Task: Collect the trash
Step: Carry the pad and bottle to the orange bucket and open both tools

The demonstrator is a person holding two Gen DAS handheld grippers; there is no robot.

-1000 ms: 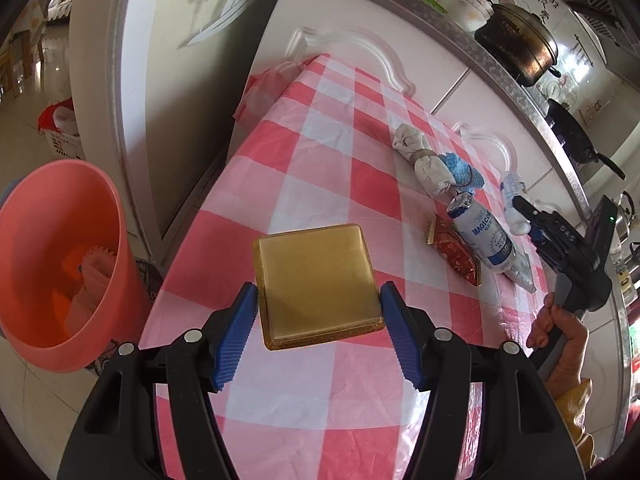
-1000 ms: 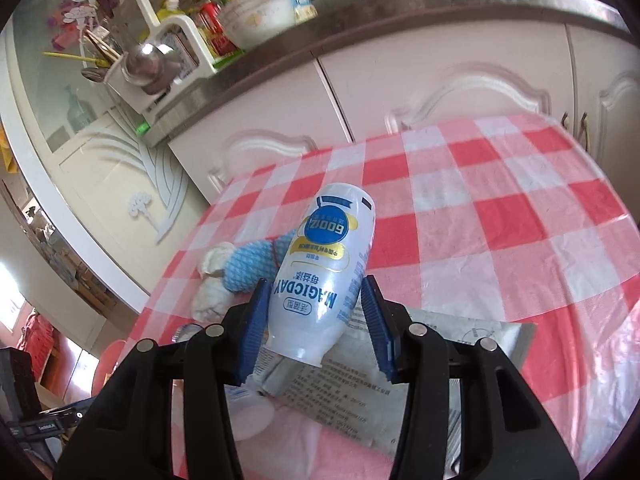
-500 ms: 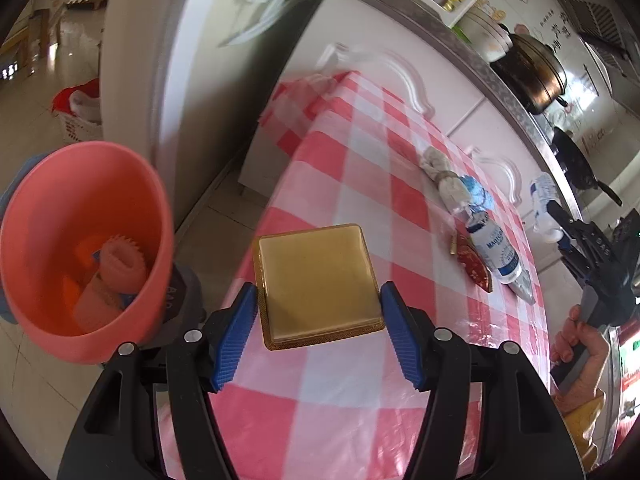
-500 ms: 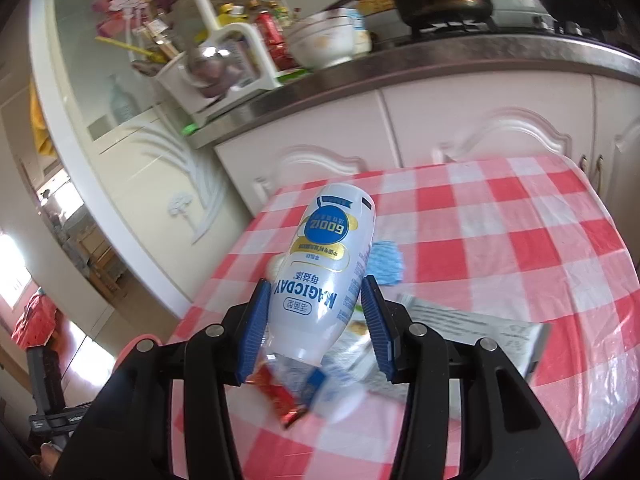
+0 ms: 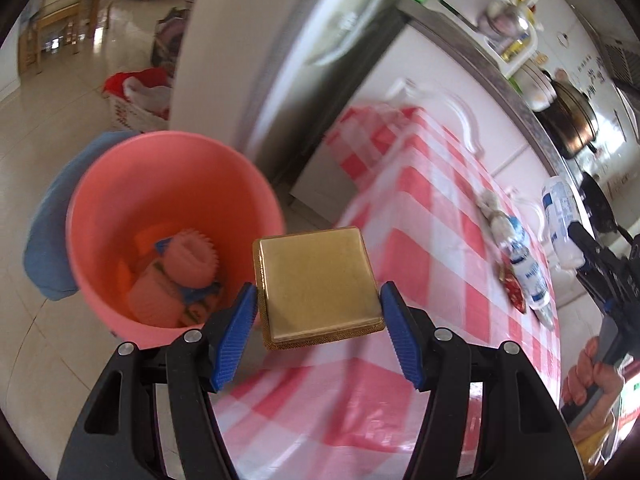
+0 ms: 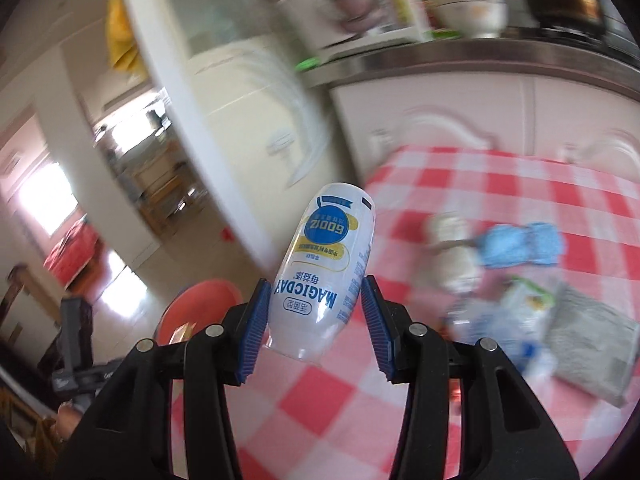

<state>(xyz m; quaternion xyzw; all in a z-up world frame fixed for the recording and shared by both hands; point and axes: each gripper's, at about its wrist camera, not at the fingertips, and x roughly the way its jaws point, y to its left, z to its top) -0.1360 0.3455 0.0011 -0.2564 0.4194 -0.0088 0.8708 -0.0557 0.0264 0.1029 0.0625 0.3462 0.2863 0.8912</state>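
Both loads have travelled left off the table since the earlier frames — the round salmon-pink plastic bin on the floor, which sat at the far-left edge of my left view, now fills the space just beyond my left gripper. That gripper is clamped on a flat square gold box, blue pads pressing its two opposite edges so it rides level, lid up, and hangs near the bin's rim rather than over the mouth. I read this as the carry before the drop; the box needs a little more travel left before I let go.

My right gripper pinches a white plastic drink bottle with a blue and yellow label around its lower body, the bottle leaning away from the camera. It sits over the red-and-white checked tablecloth edge, with the bin low and left of it, so it trails the box — sensible, since the mouth takes one item at a time.

Left behind on the cloth: a blue cloth wad, a grey foil pouch, and another bottle.
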